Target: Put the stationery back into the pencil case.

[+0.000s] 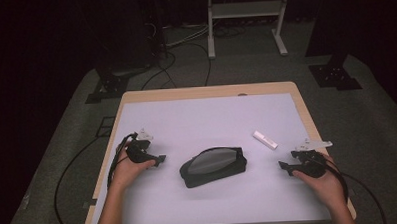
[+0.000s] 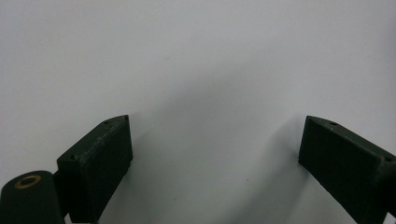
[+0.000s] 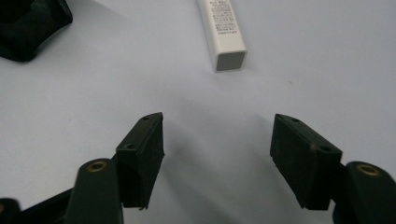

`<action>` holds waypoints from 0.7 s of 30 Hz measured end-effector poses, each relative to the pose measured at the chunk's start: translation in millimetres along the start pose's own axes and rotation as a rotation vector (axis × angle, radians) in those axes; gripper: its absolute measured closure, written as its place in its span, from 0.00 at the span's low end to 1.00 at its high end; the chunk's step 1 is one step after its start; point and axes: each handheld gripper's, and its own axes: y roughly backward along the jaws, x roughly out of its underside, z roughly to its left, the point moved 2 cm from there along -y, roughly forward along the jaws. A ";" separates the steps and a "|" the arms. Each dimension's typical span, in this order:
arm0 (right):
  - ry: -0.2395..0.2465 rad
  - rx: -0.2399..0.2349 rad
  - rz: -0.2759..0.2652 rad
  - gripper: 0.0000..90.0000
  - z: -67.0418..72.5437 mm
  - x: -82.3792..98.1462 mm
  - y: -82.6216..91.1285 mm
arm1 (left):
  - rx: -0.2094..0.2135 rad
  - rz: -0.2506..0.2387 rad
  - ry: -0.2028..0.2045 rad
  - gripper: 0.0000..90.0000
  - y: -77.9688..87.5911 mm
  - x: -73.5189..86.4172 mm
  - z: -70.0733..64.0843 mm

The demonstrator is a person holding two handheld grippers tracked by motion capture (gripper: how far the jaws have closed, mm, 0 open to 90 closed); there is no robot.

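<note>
Both tools spread and empty over the desk (image 1: pixel 151 113).
Left tool (image 1: pixel 160 159) left of pouch (image 1: pixel 213 166), jaws wide over bare white top. Right tool (image 1: pixel 284 166) right of pouch, jaws apart, nothing between. Pouch mid-desk between tools. White stick (image 1: pixel 265 139) just behind right tool, apart from pouch.

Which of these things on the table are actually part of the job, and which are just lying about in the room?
In the job:
- black pouch
- white tube
- left hand-held gripper, open
- right hand-held gripper, open

Lying about:
- white frame on the floor
- floor cables
</note>
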 end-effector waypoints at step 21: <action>0.023 -0.039 0.164 0.52 -4.8 -39.0 -8.0 | 0.007 -0.088 -0.005 0.06 -1.4 9.7 1.2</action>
